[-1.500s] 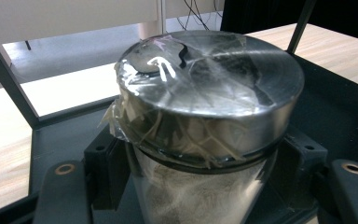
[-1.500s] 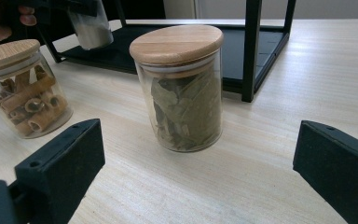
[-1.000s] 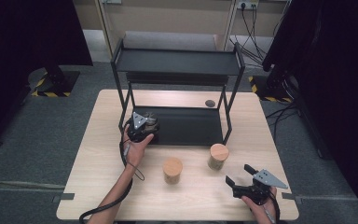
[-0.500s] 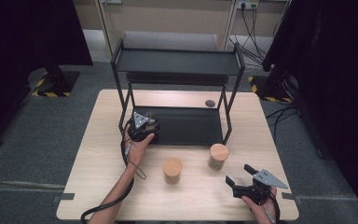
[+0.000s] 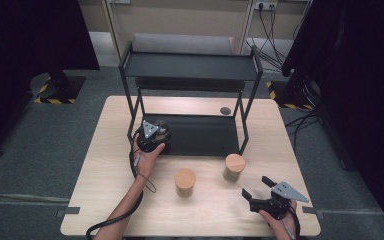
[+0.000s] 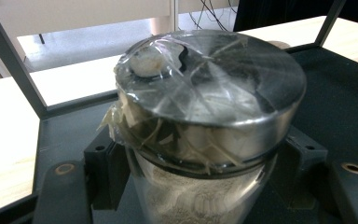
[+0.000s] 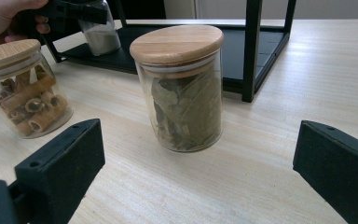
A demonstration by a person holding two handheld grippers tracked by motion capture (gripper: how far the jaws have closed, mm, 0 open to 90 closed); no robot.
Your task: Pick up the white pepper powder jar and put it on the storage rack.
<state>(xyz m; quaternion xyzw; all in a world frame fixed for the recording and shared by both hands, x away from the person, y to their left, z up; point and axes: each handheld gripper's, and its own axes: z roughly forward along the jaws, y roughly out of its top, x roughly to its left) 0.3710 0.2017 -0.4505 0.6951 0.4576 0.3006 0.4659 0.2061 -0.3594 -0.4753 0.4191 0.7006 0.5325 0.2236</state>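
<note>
— Since a second ago our left gripper [image 5: 152, 134] has carried the metal-lidded jar [image 6: 205, 121], clamped between its jaws, slightly deeper onto the rack's lower shelf [image 5: 200, 135].

— Set it flat before we release. Right gripper [image 5: 260, 196] waits spread wide at five o'clock.

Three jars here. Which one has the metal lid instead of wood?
The jar clamped in the left gripper on the rack's lower shelf. The cinnamon jar and leaf jar have wooden lids.

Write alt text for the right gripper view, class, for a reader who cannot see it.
A glass jar of dried leaves with a wooden lid stands on a pale wooden table, between the right gripper's open black jaws. Left is a jar of cinnamon sticks; behind is a black metal shelf.
</note>
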